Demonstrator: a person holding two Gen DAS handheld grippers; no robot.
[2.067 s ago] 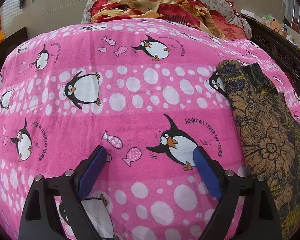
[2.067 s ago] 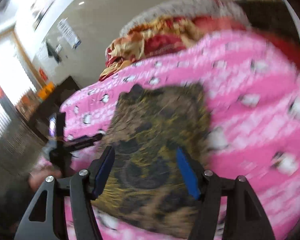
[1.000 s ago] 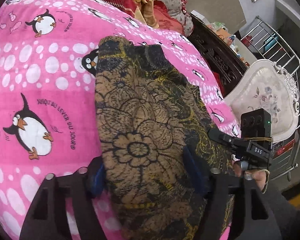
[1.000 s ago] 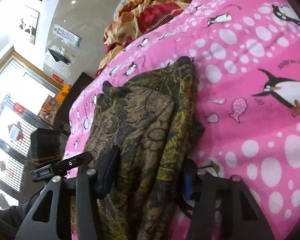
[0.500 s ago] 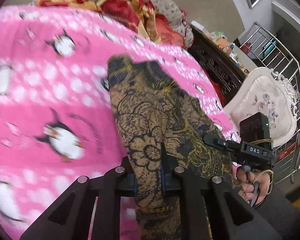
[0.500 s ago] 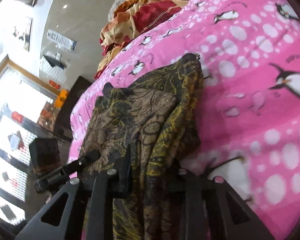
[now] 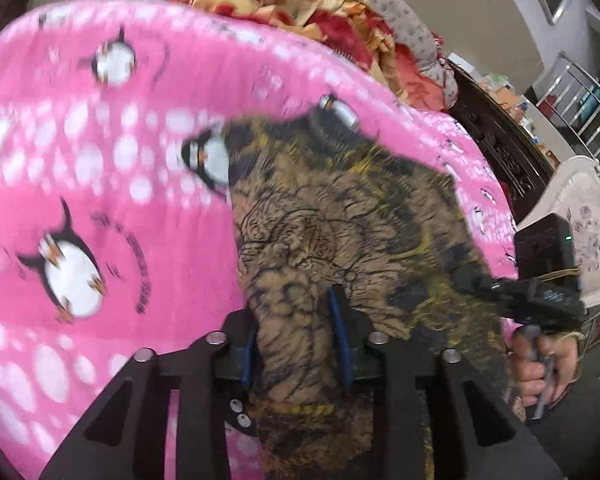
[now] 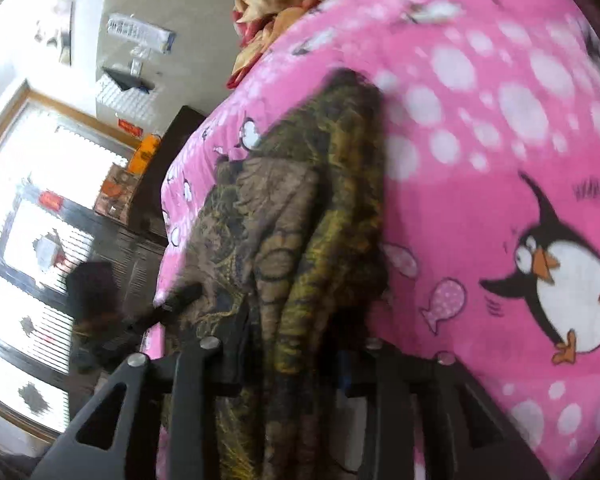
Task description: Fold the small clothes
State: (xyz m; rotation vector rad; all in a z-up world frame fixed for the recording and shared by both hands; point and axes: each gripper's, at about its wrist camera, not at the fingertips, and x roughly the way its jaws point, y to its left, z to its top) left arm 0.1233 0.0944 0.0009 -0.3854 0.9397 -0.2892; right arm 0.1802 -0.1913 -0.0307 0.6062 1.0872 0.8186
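A small garment (image 7: 340,240) is tan-brown with black floral line drawing and patches of mustard yellow. It lies on a bright pink blanket (image 7: 120,208) printed with white dots, black-and-white penguins with orange beaks and feet, and small pink spotted fish. Beyond it is a heap of red, orange and cream patterned bedding (image 7: 300,4).

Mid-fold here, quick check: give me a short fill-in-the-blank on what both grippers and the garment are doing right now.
1. Both grippers are shut on the brown patterned ____.
2. The garment lies on a pink blanket printed with ____.
3. In the left wrist view, the left gripper pinches cloth between ____ pads.
4. The right gripper grips the garment's ____ end.

Missing words: garment; penguins; blue; near
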